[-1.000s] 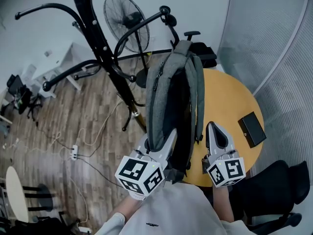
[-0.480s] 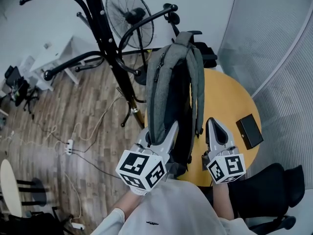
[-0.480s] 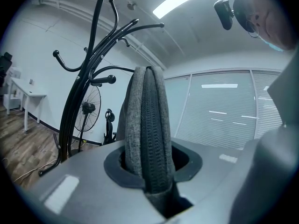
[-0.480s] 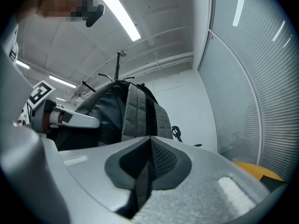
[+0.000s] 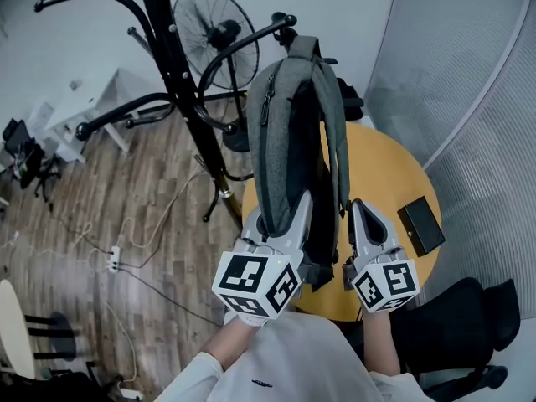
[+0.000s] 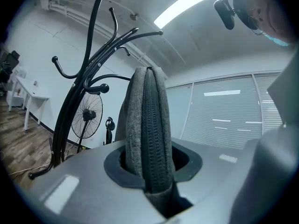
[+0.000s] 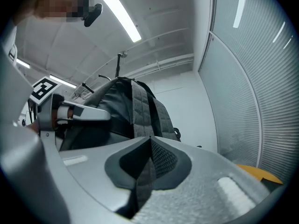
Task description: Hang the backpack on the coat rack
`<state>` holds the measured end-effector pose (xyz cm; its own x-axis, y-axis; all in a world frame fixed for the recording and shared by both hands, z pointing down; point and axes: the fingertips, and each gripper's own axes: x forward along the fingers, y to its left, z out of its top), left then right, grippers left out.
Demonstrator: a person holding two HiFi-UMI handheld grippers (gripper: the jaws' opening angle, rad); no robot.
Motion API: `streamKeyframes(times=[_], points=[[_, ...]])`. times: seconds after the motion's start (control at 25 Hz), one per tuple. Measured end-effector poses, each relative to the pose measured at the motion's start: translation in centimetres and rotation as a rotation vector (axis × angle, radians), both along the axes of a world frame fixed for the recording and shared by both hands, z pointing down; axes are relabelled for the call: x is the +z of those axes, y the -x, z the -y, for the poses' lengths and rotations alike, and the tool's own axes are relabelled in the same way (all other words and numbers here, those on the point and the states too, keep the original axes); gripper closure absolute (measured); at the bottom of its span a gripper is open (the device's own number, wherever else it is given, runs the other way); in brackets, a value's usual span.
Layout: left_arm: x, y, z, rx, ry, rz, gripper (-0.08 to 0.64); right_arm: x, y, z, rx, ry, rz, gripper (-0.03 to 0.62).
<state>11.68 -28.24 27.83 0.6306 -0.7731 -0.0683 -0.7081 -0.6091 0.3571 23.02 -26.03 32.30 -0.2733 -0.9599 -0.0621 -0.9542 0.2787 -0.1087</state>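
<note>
A grey backpack (image 5: 289,141) hangs upright between both grippers, above the edge of the round table. Its top handle is close to a curved arm of the black coat rack (image 5: 172,65); I cannot tell if they touch. My left gripper (image 5: 280,218) is shut on the backpack's thick padded edge (image 6: 149,134), low on its left side. My right gripper (image 5: 362,212) is shut on a thin grey strap (image 7: 145,174) of the backpack (image 7: 135,108). In the left gripper view the coat rack (image 6: 88,78) rises at the left behind the bag. Both grippers point level.
A standing fan (image 5: 209,36) is behind the rack. A black box (image 5: 420,224) lies on the yellow round table (image 5: 394,170). A black office chair (image 5: 469,325) is at the lower right. Cables and a power strip (image 5: 113,260) lie on the wooden floor.
The left gripper and the backpack have risen a little, and the bag's top has come nearer the rack's curved arm. The right gripper has stayed in place.
</note>
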Motion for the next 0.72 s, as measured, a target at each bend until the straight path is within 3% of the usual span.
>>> streamKeyframes(times=[0.2, 0.72], points=[[-1.1, -1.1, 1.1, -0.024, -0.011, -0.055, 0.437, -0.7, -0.9, -0.2, 0.022, -0.012, -0.012, 0.600], [-3.1, -2.5, 2.8, -0.052, -0.040, -0.092, 0.436, -1.4, -2.3, 0.4, 0.048, -0.014, -0.013, 0.600]])
